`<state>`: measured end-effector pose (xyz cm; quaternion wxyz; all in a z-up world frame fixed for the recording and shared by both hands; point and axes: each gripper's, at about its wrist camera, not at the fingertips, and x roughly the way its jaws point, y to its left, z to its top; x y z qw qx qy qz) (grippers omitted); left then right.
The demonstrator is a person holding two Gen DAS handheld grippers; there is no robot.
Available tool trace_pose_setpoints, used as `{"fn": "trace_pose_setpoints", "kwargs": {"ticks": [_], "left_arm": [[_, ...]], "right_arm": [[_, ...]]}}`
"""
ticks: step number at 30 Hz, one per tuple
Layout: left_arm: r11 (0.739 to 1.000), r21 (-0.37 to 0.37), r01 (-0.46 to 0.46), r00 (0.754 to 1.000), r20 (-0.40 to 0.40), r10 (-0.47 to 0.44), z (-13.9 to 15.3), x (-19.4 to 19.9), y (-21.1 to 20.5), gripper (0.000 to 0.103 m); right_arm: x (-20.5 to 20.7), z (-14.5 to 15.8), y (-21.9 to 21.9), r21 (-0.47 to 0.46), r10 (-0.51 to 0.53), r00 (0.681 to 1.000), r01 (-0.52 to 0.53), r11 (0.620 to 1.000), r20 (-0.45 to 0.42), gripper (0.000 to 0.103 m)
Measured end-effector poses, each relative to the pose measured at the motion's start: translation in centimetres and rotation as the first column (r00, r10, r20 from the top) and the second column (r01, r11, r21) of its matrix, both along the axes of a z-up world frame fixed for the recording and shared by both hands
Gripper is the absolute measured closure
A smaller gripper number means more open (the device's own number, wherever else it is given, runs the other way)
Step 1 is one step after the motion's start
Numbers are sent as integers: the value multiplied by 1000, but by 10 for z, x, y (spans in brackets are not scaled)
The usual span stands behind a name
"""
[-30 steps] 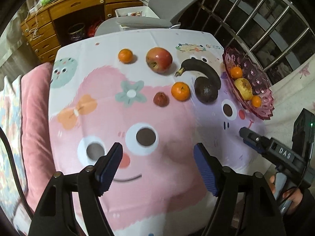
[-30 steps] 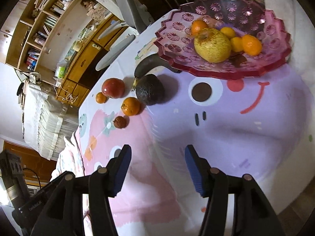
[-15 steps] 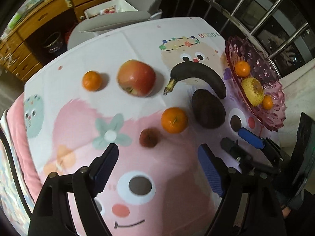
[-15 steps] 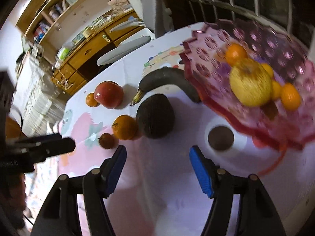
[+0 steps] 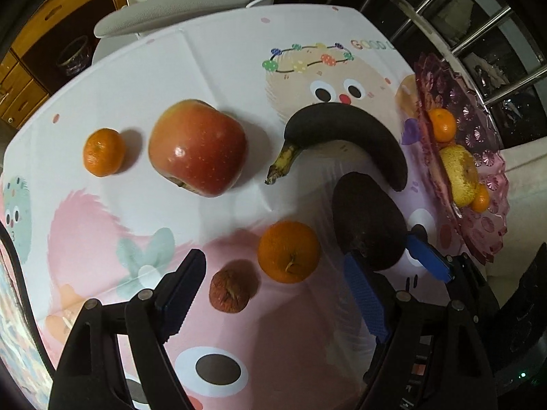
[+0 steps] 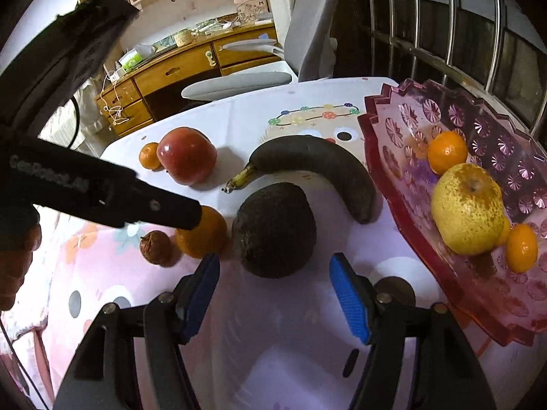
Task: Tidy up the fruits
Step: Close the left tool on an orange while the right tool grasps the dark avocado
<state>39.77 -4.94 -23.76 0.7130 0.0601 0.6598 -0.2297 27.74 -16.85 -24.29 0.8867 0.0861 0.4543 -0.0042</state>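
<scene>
fruit look: red apple [image 5: 197, 147] glossy, stem end down toward camera; banana [image 5: 345, 136] almost fully black, only stem yellow; avocado [image 6: 275, 229] dark, matte; orange [image 5: 289, 251]; small mandarin [image 5: 103, 152]; one shrivelled brown fruit [image 5: 229, 290], type unclear.
fruit location: all six loose on the counter [image 5: 212, 68], on a cartoon-print cloth. Mandarin just left of apple. Avocado sits under the banana's curve, orange just left of it, shrivelled fruit just beside the orange.
bowl: pink glass bowl [image 6: 407, 184] at counter's right edge, holds speckled yellow pear [image 6: 466, 213] and at least two small mandarins, top one [image 6: 447, 152], lower one [image 6: 521, 247].
vs one second ago: both cameras closer to the fruit; it fills much more of each view. Left view was over the cloth's big face print, now over orange and shrivelled fruit. Right view has rolled; bowl has gone from top of frame to the right side. Both jaw gaps look wider.
left gripper [image 5: 273, 299]: pointing steeply down, jaws apart, nothing between the pads; shrivelled fruit and orange lie just ahead of the gap.
right gripper [image 6: 275, 299]: angled down, jaws apart, empty; avocado directly ahead of the gap, not touched.
cross view: right gripper's blue pad visible beside the avocado in left view; left gripper's black body crosses the orange in right view.
</scene>
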Motion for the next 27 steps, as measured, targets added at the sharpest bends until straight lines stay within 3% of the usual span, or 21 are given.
{"fn": "trace_pose_setpoints", "kwargs": {"ticks": [3,13,20,22,27], "left_arm": [[1000,3,4,1000,-15,-4,-9,2,-3,23],[1000,5,12,999,-50,-12,-29,9,-9,41],[1000,-11,19,997,-73,-19,-35,12,-14,52],[1000,-24,18,997,-81,-20,-35,12,-14,59],[1000,-20,22,996,-84,-23,-33,11,-14,60]], "right_arm": [[3,-5,1,12,-17,1000,16,1000,4,36],[14,-12,6,-10,-44,999,45,999,27,37],[20,-16,6,-18,-54,998,54,998,13,45],[21,-16,6,-19,-59,998,59,998,11,46],[23,-16,6,-20,-63,998,63,998,3,46]]}}
